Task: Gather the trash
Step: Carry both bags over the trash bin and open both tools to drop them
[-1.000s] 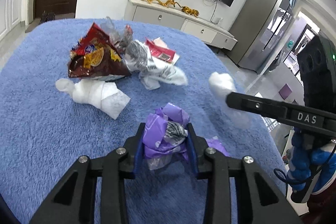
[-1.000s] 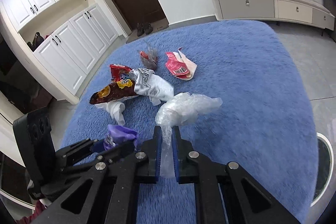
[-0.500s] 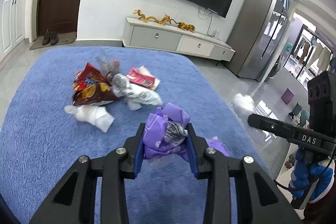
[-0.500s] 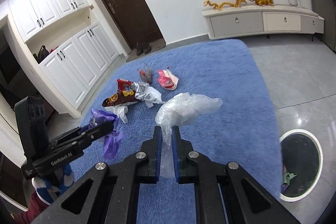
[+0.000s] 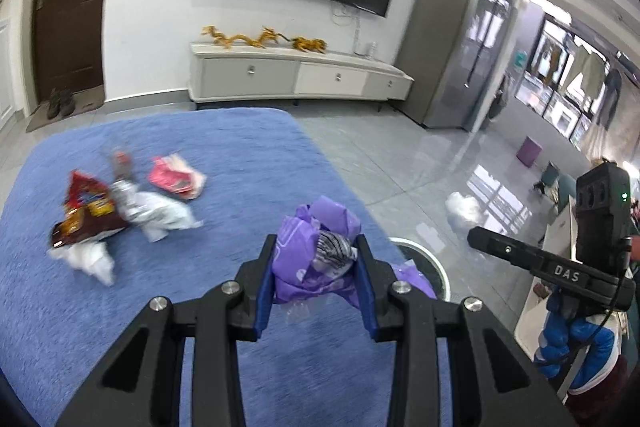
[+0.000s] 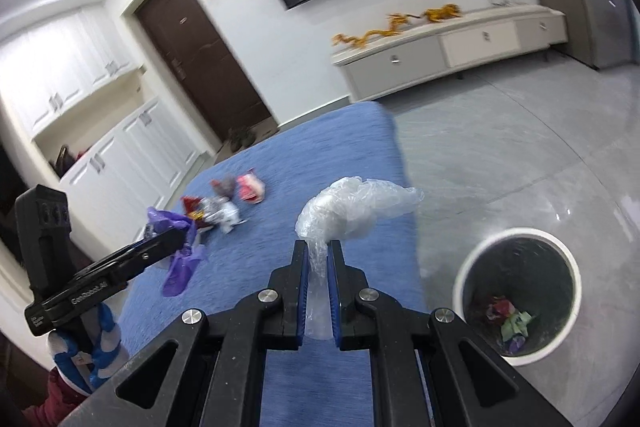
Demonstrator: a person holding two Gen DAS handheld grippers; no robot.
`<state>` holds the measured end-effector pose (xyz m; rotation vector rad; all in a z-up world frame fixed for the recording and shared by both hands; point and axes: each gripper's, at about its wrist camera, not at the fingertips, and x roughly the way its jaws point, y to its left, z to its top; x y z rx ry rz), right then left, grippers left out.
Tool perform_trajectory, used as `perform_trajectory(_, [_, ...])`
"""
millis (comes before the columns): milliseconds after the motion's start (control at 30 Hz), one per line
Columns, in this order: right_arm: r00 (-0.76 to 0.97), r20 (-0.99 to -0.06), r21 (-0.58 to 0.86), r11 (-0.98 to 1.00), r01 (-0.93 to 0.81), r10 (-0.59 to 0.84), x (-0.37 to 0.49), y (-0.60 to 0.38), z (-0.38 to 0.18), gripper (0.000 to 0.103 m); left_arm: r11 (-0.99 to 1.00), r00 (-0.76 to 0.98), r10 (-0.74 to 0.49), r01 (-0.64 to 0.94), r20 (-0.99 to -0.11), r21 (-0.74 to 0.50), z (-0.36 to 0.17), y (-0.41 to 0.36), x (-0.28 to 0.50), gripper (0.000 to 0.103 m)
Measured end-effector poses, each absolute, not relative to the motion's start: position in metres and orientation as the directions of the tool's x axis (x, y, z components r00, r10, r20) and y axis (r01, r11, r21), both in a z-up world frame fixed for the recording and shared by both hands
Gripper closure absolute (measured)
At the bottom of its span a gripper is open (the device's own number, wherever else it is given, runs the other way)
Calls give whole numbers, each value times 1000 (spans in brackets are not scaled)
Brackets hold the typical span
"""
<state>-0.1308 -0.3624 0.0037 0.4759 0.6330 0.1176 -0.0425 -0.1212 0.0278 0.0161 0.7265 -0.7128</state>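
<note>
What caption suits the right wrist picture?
Right gripper pinches clear plastic wrap above blue rug, beside white bin.

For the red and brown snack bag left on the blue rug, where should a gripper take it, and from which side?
Judging by its pose, the snack bag lies flat and crumpled on the rug, so come from above. Grip the raised red upper end, which sticks up free; its lower edge rests over white paper and a white bag crowds its right side.

Bare floor (image 6: 520, 155) around apparently unobstructed bin (image 6: 472, 275)
</note>
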Motion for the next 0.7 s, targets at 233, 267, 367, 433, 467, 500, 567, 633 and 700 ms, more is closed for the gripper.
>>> perform_trajectory(233, [810,-554,517,842,155,190,-145,-426,-25,94,710,429,-598,675,-677,-200,14,-201,-34,70])
perform_trajectory(267, [809,-558,524,834,174,182,-146,-435,-31,94,703,417,-597,684,-685,-196,12,-212,-32,69])
perform_trajectory(367, [805,-571,548,806,225,163,-149,-457,-46,94,675,372,-595,712,-712,-192,3,-246,-26,69])
perform_trajectory(433, [800,-580,562,786,256,154,-148,-472,-57,94,660,348,-593,727,-727,-190,-4,-266,-21,69])
perform_trajectory(467, [797,-585,566,779,269,150,-148,-478,-61,94,651,333,-591,735,-735,-191,-7,-278,-19,69])
perform_trajectory(500, [791,-595,567,772,286,144,-147,-484,-67,94,645,322,-589,740,-741,-191,-10,-287,-18,69])
perform_trajectory(567, [780,-611,561,768,309,132,-148,-491,-74,94,633,297,-582,749,-757,-193,-18,-308,-12,69])
perform_trajectory(633, [769,-626,563,759,328,132,-147,-501,-83,94,629,277,-576,751,-769,-201,-24,-324,-8,69])
perform_trajectory(700, [756,-641,565,749,347,133,-143,-509,-92,92,628,261,-568,750,-781,-206,-31,-342,-6,67])
